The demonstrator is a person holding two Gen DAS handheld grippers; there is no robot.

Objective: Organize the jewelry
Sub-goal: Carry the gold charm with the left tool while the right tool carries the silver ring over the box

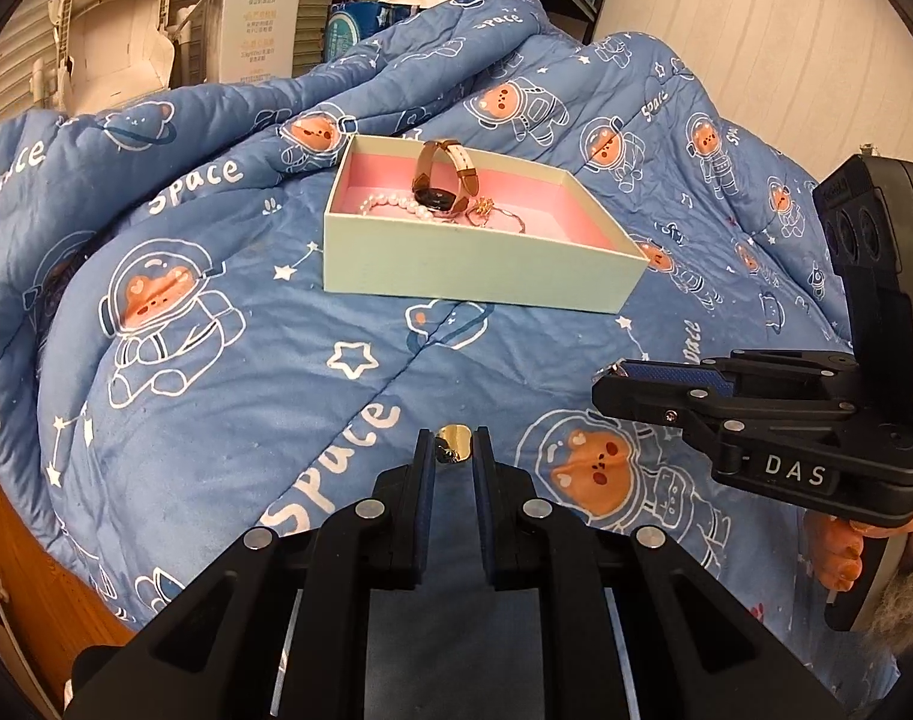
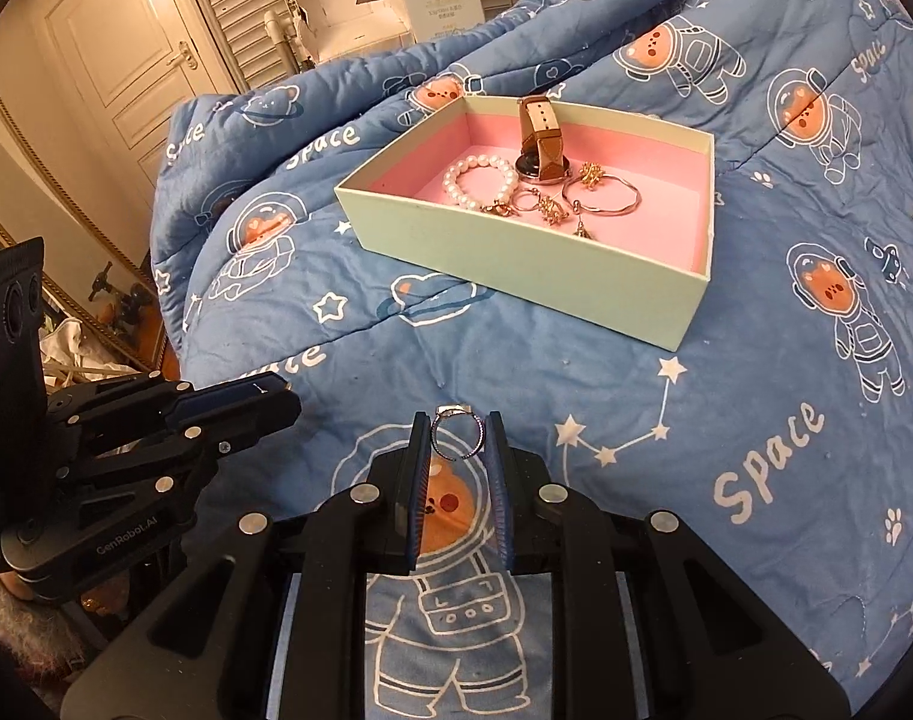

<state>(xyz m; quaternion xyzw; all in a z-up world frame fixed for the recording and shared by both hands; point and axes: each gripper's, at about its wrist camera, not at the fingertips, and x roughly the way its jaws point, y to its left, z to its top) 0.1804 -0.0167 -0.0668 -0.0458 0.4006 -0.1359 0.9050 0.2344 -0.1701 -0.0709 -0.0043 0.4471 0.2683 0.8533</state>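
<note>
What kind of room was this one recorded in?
Most likely a bedroom at home: the box of jewelry sits on a blue astronaut-bear quilt, with a panelled door and louvred closet doors behind it.

I see a soft, matt cotton-like quilt (image 2: pixel 666 420), printed and stitched in puckered seams. The box (image 2: pixel 516 276) looks like matt pale-green card with a smooth pink paper lining. In it, glossy pearl beads (image 2: pixel 477 177), a leather-look watch strap (image 2: pixel 537 120) and shiny gold-toned metal hoops (image 2: pixel 603 195). My fingers (image 2: pixel 420 480) are matt black plastic (blue ribbed pads, bright metal pins), holding a polished silvery ring (image 2: pixel 456 435).
</note>
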